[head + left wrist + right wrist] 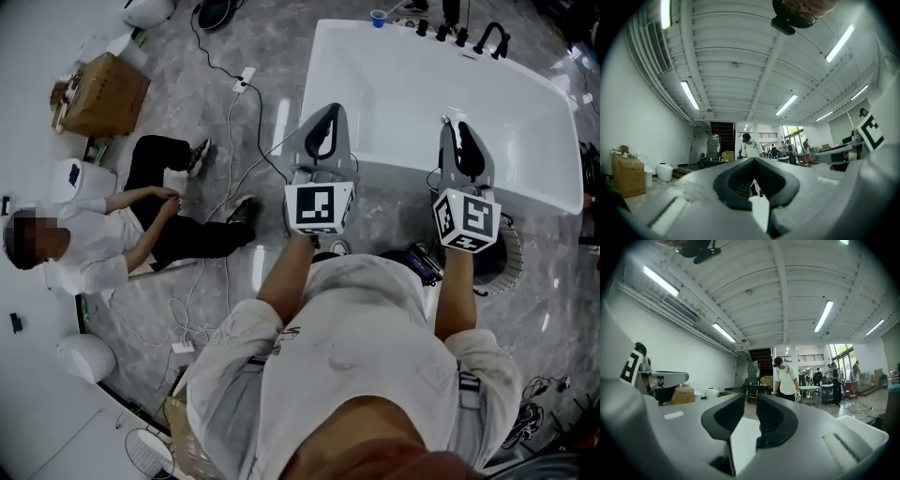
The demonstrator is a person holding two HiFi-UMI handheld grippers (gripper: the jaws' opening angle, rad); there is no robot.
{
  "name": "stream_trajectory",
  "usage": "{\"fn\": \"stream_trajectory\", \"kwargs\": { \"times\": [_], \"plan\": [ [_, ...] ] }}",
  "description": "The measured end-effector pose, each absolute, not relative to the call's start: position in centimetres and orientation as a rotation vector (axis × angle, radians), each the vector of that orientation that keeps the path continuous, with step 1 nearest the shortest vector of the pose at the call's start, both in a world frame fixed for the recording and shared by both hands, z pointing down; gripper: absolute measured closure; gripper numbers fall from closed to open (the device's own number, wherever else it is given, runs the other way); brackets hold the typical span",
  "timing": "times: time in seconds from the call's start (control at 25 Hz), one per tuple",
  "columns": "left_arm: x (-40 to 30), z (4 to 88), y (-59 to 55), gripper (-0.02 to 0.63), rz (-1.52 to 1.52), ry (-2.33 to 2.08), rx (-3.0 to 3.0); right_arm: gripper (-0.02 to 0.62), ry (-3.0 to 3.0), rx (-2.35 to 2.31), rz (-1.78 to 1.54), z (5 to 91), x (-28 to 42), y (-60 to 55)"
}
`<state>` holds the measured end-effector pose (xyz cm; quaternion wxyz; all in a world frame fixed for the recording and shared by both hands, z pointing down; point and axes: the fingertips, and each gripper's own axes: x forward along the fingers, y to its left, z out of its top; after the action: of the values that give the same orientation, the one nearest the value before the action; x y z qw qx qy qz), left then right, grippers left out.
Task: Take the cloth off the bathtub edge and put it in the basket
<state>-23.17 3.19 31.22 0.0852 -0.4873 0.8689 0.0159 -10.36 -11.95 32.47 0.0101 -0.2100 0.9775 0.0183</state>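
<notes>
The white bathtub (375, 161) lies ahead of me in the head view, and no cloth shows on its rim. A dark mesh basket (507, 259) stands on the floor below my right hand. Beside it sits a dark blue bundle (418, 262); I cannot tell whether it is the cloth. My left gripper (326, 112) is raised over the tub's near edge with its jaw tips touching and nothing in them (753, 160). My right gripper (457, 127) is held level with it. Its jaws stand a narrow gap apart with nothing between them (750, 401).
A person (94, 239) sits on the floor at the left among white cables (234, 122). A cardboard box (103, 94) stands at the far left. Black taps (491, 37) and a blue cup (378, 17) are at the tub's far end. A person in a white shirt (787, 378) stands far off.
</notes>
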Motion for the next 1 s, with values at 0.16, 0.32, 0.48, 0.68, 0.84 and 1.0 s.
{"fn": "stream_trajectory", "kwargs": {
  "times": [0.16, 0.32, 0.48, 0.68, 0.84, 1.0],
  "plan": [
    [-23.4, 31.0, 3.7, 0.604, 0.054, 2.586, -1.446, 0.592, 3.02, -0.616, 0.08, 31.4, -10.6, -10.8],
    [-23.5, 31.0, 4.4, 0.604, 0.028, 2.576, -1.431, 0.594, 3.017, -0.607, 0.139, 30.9, -10.7, -10.1],
    [-23.2, 31.2, 4.9, 0.604, 0.028, 2.581, -1.425, 0.594, 3.014, -0.611, 0.132, 30.6, -10.4, -10.0],
    [-23.7, 31.3, 5.8, 0.604, 0.031, 2.592, -1.406, 0.594, 3.037, -0.613, 0.152, 31.1, -10.7, -9.6],
    [-23.9, 31.4, 6.2, 0.604, 0.019, 2.588, -1.405, 0.594, 3.045, -0.616, 0.188, 31.3, -11.0, -9.2],
    [-23.8, 31.0, 6.0, 0.604, 0.064, 2.601, -1.394, 0.594, 3.053, -0.612, 0.202, 31.5, -11.2, -9.2]
  ]
}}
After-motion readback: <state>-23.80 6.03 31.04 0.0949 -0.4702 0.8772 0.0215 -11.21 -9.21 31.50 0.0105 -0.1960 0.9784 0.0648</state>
